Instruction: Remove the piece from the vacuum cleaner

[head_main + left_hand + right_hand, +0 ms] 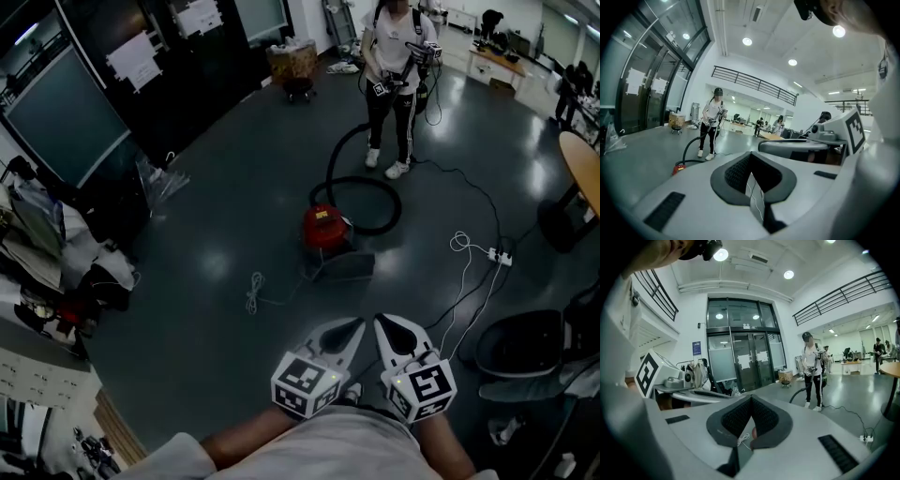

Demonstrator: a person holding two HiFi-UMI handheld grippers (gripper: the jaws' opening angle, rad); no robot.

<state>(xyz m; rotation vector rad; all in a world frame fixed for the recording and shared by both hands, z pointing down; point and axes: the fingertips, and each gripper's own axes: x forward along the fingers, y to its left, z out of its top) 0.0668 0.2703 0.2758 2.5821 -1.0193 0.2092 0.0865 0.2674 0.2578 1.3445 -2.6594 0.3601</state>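
- On the floor well ahead: red vacuum cleaner (323,228), hose (367,192) attached, looping toward a standing person (394,84).
- Left gripper (354,326) and right gripper (384,323): all 2 clenched, empty, near the body.
- Looks unstarted: approach, grasp and pull-off all remain.

Vacuum cleaner (325,227) mid floor (216,216), well ahead of both grippers. Hose (367,186) loops from it rightward, then back to person (394,84) standing behind it. Flat head piece (339,267) on floor just in front of vacuum cleaner. Cable coil (253,292) left of head piece. Power strip (500,256) on floor to the right, well apart. Cart (295,66) far behind, left of person. Table (583,169) at right edge. Chair (520,342) near right. Left gripper (353,325) and right gripper (382,323) side by side, nearest.
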